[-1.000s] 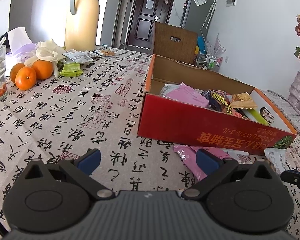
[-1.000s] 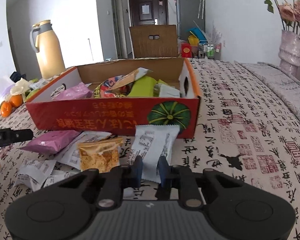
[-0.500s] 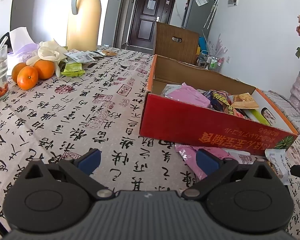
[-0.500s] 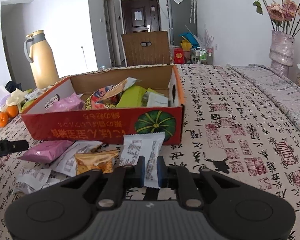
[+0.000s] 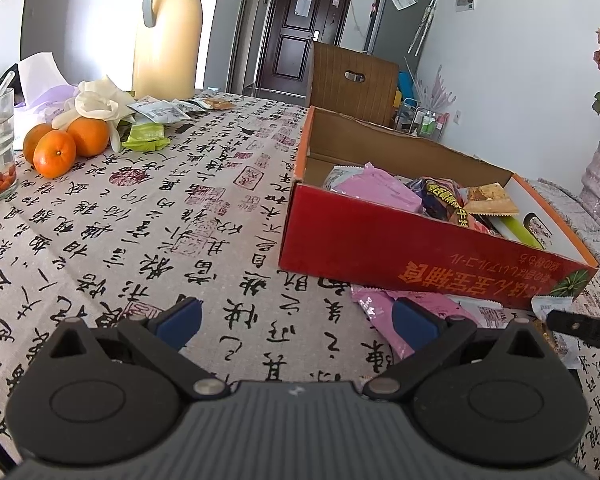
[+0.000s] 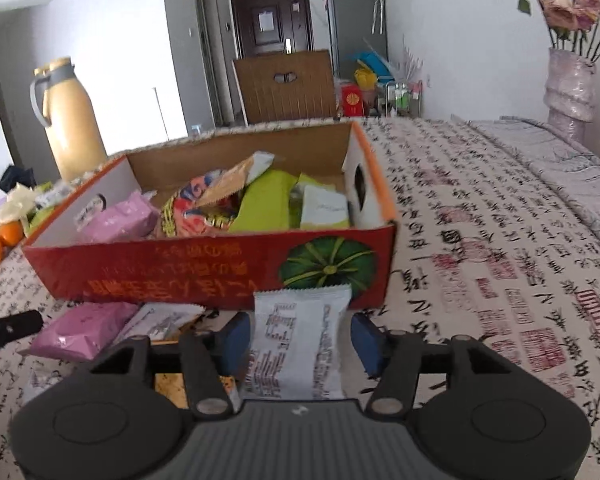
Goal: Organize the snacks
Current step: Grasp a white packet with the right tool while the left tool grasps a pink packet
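Right gripper [image 6: 296, 338] is opening its jaws, and the white snack packet [image 6: 298, 344] stands between the blue pads with a gap on either side, so nothing pinches it. The packet sits just in front of the red cardboard box [image 6: 204, 268], near its right front corner, on the calligraphy tablecloth [image 6: 500, 240]. Left gripper [image 5: 296, 318] hangs spread wide over bare cloth, empty. A pink packet [image 5: 380, 308] lies against the box's front wall, beside its right pad.
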The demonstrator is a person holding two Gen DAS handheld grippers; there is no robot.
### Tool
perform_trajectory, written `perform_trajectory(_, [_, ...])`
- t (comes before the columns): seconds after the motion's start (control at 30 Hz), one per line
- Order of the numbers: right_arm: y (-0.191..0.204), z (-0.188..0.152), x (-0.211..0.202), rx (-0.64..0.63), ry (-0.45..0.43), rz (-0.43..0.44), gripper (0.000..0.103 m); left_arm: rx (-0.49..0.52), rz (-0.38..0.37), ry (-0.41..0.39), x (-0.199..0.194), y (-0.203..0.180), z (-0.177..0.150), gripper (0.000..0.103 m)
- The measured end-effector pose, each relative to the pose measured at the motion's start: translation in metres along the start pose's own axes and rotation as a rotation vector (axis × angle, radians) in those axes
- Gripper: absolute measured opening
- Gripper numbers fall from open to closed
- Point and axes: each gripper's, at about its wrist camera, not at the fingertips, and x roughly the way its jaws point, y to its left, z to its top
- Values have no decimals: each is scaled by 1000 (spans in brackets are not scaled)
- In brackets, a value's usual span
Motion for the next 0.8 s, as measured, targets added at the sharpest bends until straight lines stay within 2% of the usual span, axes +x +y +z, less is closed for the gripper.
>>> perform_trajectory(0.1, [1, -5, 4, -14, 28, 1, 48, 1, 3, 3, -1, 0, 1, 103])
perform_trajectory(0.23, [-4, -12, -5, -14, 10, -6, 45, 8, 10, -2, -7, -4, 6, 103])
perform_trajectory(0.4, [-16, -13, -23, 25, -43, 0, 45, 53, -38, -6, -13, -28, 17, 103])
perform_trajectory(0.57, [-28, -14, -31, 50, -64, -11, 45, 115, -73, 69, 0, -62, 24, 103])
perform_trajectory(0.73, [-38, -17, -38, 76, -84, -2, 45, 157, -16, 141, 20, -90, 24, 103])
perform_trajectory(0.8, [-41, -18, -40, 88, -90, 6, 45, 180, 35, 164, 26, -99, 22, 103])
